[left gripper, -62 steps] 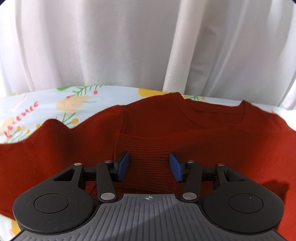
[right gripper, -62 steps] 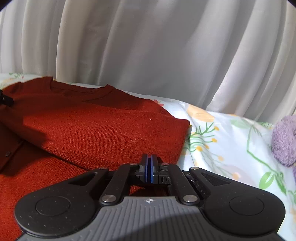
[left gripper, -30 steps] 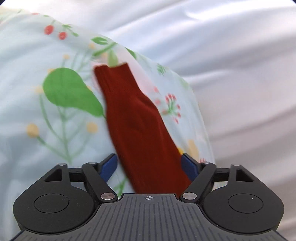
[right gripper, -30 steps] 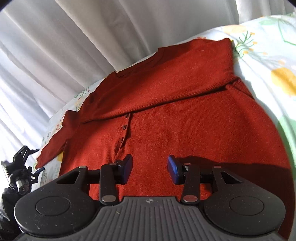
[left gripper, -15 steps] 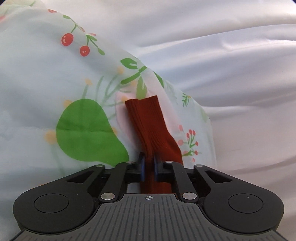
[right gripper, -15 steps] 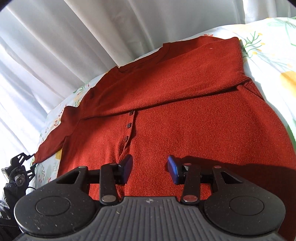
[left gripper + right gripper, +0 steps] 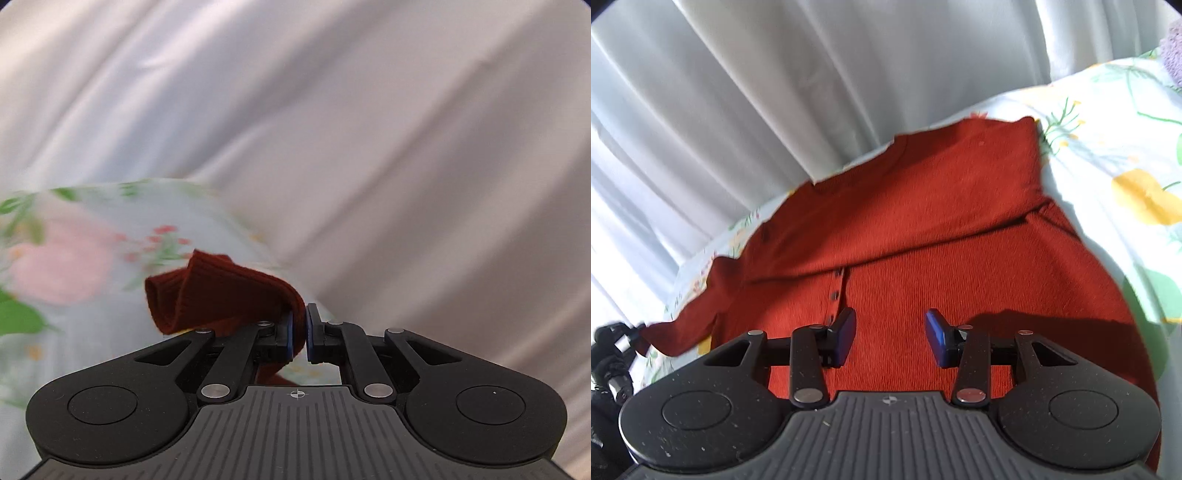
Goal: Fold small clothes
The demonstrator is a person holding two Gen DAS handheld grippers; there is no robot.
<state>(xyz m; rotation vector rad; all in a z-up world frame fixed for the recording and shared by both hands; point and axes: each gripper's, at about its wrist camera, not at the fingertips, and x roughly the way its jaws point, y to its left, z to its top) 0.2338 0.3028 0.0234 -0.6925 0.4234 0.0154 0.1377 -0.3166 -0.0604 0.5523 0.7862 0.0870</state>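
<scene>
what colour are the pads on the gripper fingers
Blue pads on black fingers, clearest in the right wrist view, where the right gripper stands open.

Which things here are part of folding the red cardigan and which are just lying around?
Part of the job:
- red cardigan
- its sleeve, pinched in the left tongs
- right tongs, open over it

Lying about:
- flowered sheet
- white curtain
- purple fuzzy thing

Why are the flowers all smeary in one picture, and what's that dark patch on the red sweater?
Left wrist view: motion blur smears the flowered sheet. Right wrist view: sharp and sunlit; the right tongs cast a shadow on the red sweater.
</scene>
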